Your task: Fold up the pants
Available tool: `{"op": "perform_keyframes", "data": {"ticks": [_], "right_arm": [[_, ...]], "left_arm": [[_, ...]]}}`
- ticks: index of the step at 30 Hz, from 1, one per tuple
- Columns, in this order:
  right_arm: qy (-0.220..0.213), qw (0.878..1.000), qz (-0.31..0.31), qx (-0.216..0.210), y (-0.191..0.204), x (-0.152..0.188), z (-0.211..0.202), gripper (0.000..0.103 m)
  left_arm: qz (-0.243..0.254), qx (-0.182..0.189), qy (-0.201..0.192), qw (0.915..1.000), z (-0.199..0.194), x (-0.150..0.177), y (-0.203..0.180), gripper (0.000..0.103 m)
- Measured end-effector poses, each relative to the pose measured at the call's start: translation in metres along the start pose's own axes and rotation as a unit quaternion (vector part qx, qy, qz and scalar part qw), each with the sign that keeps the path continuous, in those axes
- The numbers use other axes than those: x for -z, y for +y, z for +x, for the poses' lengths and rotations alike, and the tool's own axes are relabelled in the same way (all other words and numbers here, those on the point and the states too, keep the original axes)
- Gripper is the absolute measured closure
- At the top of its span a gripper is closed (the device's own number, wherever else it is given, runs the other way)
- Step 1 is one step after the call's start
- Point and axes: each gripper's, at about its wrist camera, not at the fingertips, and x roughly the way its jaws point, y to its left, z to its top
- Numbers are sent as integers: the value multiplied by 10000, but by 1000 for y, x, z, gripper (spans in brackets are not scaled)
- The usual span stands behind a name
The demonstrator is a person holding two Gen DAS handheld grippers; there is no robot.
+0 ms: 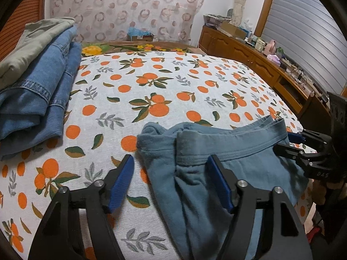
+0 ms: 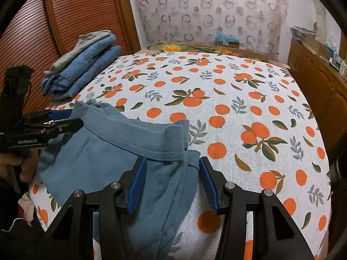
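Observation:
Blue-grey pants lie at the bed's near edge, waistband toward the far side, legs hanging over the near edge. My left gripper is open, its jaws straddling the waistband's left corner. My right gripper is open, its jaws either side of the waistband's right corner. The pants show in the right wrist view too. Each gripper shows in the other's view: the right gripper at the waistband's right end, the left gripper at its left end.
A stack of folded jeans with a grey-green garment on top sits at the bed's far left, also in the right wrist view. The orange-print sheet covers the bed. A wooden cabinet with clutter runs along the right.

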Motion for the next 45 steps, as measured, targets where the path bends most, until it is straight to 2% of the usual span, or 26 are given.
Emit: {"op": "perform_keyframes", "data": {"ticks": [6, 8, 13, 18, 21, 25, 26, 36, 45], "right_arm": [[-4, 10000, -6, -2, -1, 0, 0, 51], [-19, 10000, 7, -42, -1, 1, 0, 59], [-20, 10000, 30, -68, -3, 0, -1, 61], [-20, 10000, 19, -81, -3, 0, -2, 66], [-12, 9999, 7, -107, -2, 0, -1, 73], [-7, 9998, -13, -206, -1, 1, -1, 89], [-26, 9997, -23, -234, 0, 1, -2, 90], [-456, 9983, -61, -348, 6, 3, -25, 91], [-716, 9967, -105, -354, 6, 2, -39, 91]], "left_arm": [[31, 109, -1, 9999, 0, -2, -4, 48], [25, 117, -7, 9999, 0, -3, -4, 50], [11, 176, -26, 9998, 1, -2, -5, 57], [26, 207, -84, 9997, -2, -2, -7, 71], [48, 199, -118, 9997, -5, -2, -10, 79], [113, 185, -223, 9995, -13, -2, -14, 82], [126, 177, -271, 9994, -16, -2, -16, 82], [246, 297, -740, 9965, -53, -9, -30, 83], [376, 309, -883, 9949, -58, -21, -38, 83]]}}
